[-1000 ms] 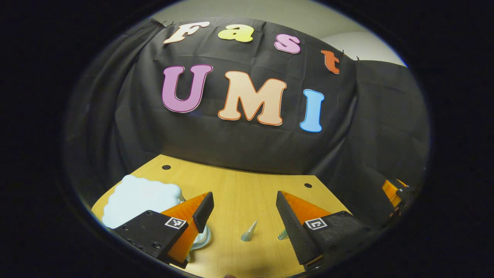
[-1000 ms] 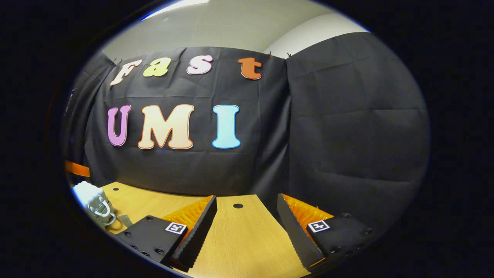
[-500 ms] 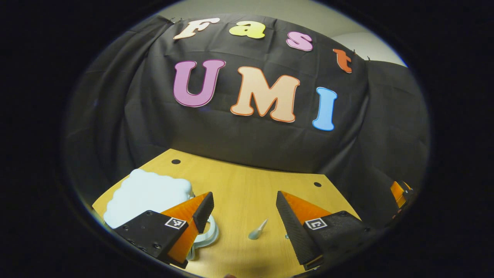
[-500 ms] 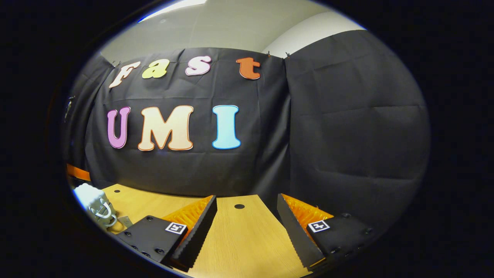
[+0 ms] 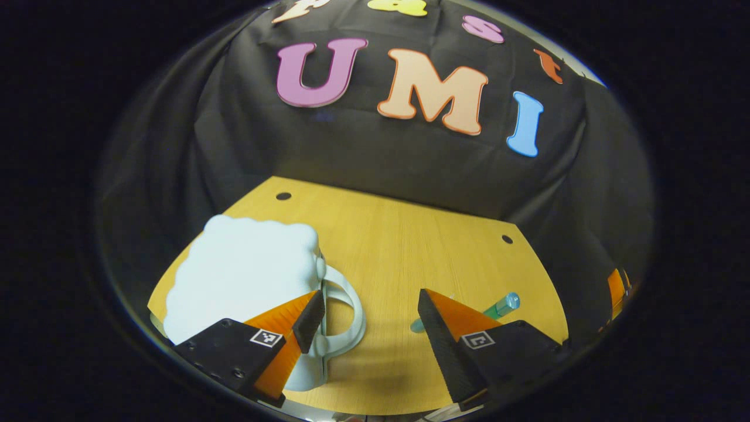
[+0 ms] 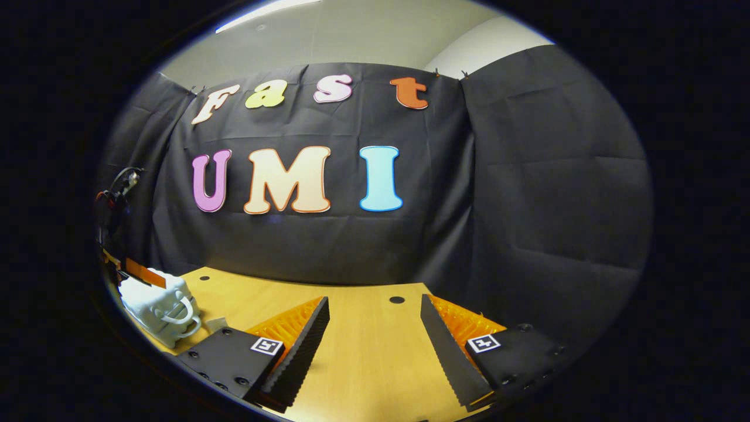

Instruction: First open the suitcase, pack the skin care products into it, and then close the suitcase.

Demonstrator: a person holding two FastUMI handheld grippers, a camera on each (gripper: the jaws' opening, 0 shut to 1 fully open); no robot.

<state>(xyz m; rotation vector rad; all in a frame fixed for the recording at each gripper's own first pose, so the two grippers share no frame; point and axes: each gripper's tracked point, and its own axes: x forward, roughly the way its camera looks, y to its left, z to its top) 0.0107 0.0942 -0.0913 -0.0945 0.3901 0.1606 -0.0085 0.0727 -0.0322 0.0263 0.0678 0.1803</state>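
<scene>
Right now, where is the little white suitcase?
In the left gripper view the white suitcase stands on the wooden table, at the left, just behind the left gripper's left finger.

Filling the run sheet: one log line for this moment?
left gripper: open, beside suitcase | right gripper: open, over table | suitcase: closed | tube: on table

Both tools hanging open above the surface

The left tool [image 5: 369, 310] is tilting down toward the surface [image 5: 398, 234] with fingers spread wide; the right tool [image 6: 375, 319] is pointing level, fingers apart, gripping nothing.
</scene>
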